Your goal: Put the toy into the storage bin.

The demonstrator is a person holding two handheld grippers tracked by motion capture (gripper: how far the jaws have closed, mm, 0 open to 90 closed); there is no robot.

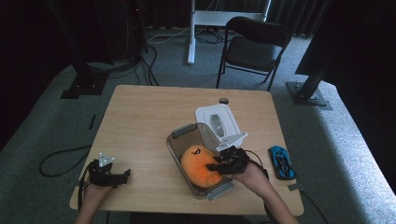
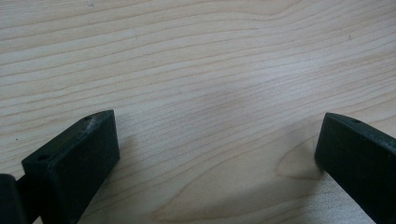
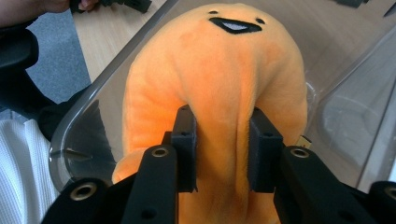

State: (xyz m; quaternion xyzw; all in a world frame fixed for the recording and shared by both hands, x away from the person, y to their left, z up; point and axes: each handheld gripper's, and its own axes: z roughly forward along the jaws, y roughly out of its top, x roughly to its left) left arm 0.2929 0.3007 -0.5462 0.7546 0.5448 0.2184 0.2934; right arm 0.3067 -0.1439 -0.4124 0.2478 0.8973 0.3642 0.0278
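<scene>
Pinching a fold of the orange plush toy (image 3: pixel 224 79) with my right gripper (image 3: pixel 223 149), I see both jaws pressed into its fabric. It lies inside the clear plastic container (image 1: pixel 175 149) near the table's (image 1: pixel 140 121) front edge, face up (black mouth showing). A white lid (image 1: pixel 215 119) rests just behind the container, and a blue toy car (image 1: pixel 281 162) sits to its right. My left gripper (image 2: pixel 217 154) hovers wide apart over bare wood.
</scene>
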